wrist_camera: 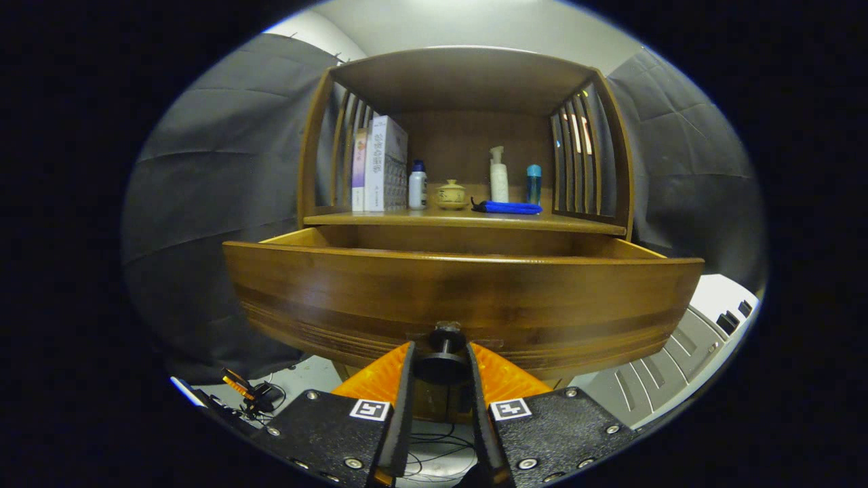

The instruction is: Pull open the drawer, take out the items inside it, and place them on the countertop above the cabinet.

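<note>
The gripper [442, 356] sat at six o'clock, low against the front of the brown wooden drawer [461, 291], its two fingers closed narrowly on the small dark round drawer knob [443, 368], one finger pressing each side of the knob's disc. That grip made sense for a pull: the knob is the only purchase on the smooth curved front, and clamping it from both sides lets the hand draw straight back. The drawer stood partly out of the brown wooden cabinet [468, 74], its light inner walls showing at ten and two o'clock, but the high front panel hid the floor of the drawer, so what lay inside could not be told.

Just beyond the drawer's rim at twelve o'clock ran the wooden countertop [339, 218], the place where the items are meant to go. It was already crowded: a pair of upright white and purple boxes [380, 173] at eleven o'clock, a small white bottle with a blue cap [418, 185], a squat tan lidded ceramic jar [451, 194], a tall white pump bottle [498, 176], a slim blue bottle [534, 183] and a flat blue pouch [508, 207] lying in front. Bare wood remained mostly along the front edge, so anything set down would probably have to land there, clear of the slatted side panels [576, 152].
</note>
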Demonstrator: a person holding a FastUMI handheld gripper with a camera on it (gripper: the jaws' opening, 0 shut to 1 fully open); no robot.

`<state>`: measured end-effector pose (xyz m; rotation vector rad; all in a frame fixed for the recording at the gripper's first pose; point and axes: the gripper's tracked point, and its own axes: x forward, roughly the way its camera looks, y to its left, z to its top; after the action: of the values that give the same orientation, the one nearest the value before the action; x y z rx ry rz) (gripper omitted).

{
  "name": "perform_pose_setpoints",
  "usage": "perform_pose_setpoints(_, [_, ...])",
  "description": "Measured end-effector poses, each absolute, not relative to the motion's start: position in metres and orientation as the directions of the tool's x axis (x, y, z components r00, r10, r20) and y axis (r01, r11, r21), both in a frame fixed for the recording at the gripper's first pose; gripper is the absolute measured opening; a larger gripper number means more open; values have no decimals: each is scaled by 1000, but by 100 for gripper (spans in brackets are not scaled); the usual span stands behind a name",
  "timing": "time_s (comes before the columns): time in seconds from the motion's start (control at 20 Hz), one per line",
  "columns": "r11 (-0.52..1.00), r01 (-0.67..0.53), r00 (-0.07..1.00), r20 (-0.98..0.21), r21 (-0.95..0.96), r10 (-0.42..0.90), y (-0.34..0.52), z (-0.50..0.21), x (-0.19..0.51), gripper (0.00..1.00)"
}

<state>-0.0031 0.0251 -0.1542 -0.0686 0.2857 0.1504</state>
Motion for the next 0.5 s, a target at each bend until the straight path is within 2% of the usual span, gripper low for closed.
perform_pose_setpoints(0.3, [983,-173,950,-273,-57,151,27,-153,-8,40])
perform_pose_setpoints(0.5, [977,-199,959,-222,-83,176,32,-143,-11,49])
